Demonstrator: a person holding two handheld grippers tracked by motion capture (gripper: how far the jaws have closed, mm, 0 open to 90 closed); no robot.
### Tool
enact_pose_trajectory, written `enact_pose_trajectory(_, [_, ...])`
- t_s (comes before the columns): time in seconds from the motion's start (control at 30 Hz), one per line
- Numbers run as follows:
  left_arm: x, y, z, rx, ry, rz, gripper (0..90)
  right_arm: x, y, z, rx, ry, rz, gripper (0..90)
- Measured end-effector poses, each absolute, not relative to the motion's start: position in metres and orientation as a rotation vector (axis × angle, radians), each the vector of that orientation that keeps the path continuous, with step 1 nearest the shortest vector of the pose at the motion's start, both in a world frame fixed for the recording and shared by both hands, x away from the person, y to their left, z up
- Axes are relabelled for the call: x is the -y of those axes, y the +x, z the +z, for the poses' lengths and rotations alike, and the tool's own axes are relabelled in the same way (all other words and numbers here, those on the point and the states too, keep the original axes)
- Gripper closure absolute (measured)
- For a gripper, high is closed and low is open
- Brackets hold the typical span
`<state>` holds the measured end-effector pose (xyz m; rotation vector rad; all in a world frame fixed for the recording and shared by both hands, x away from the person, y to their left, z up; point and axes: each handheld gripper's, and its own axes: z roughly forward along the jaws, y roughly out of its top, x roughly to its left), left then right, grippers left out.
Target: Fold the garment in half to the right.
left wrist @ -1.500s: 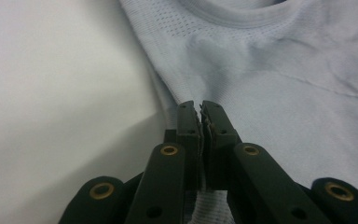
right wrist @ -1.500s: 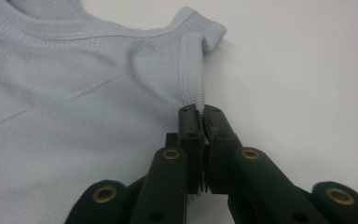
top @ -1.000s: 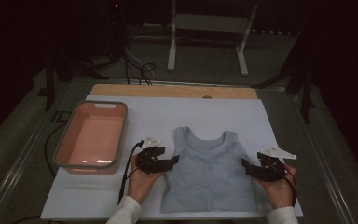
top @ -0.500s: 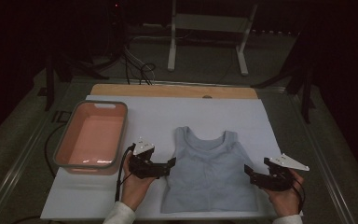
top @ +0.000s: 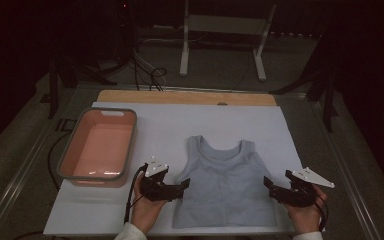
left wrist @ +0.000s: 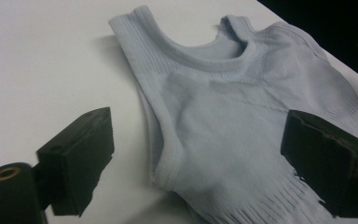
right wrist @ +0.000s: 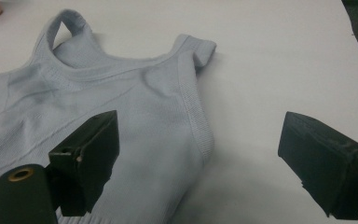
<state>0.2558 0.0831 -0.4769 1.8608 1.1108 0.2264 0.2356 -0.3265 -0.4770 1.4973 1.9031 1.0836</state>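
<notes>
A pale blue sleeveless top (top: 225, 187) lies flat on the white sheet (top: 180, 125), neck away from me. My left gripper (top: 184, 184) is at the top's left side, open, its jaws just closed a little. In the left gripper view the top (left wrist: 242, 121) has its armhole edge under the gap of the left gripper (left wrist: 198, 140), and the pads do not touch it. My right gripper (top: 269, 184) is at the top's right side, its jaws just opened wide. In the right gripper view the top (right wrist: 98, 112) has its side edge below the gap of the right gripper (right wrist: 200, 140), unpressed.
A pink tub (top: 100, 180) with a grey rim stands at the sheet's left. A wooden board (top: 180, 96) runs along the far edge. Beyond the table are a white metal stand (top: 220, 30) and loose cables (top: 150, 75).
Both hands have drawn back toward the near edge and slightly outward from the top's sides. Both grippers stand wider than a second ago. The top has stayed flat.
</notes>
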Motion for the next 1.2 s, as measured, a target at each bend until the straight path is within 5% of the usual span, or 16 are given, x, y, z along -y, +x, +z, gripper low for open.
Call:
enact_pose_trajectory(0.37, [-0.075, 0.249, -0.498, -1.170, 1.960, 0.173, 18.3, 0.327, 0.236, -0.479, -1.900, 1.500, 1.080, 13.0])
enact_pose_trajectory(0.7, [-0.073, 0.249, -0.510, -1.165, 1.997, 0.089, 34.7, 0.328, 0.237, -0.480, -1.895, 1.499, 1.073, 13.3])
enact_pose_trajectory(0.97, [-0.073, 0.258, -0.509, -1.153, 1.933, 0.053, 77.9, 0.323, 0.237, -0.481, -1.921, 1.469, 1.055, 13.4])
enact_pose_trajectory(1.2, [-0.079, 0.259, -0.502, -1.164, 1.888, 0.106, 82.8, 0.322, 0.238, -0.481, -1.932, 1.465, 1.058, 13.6])
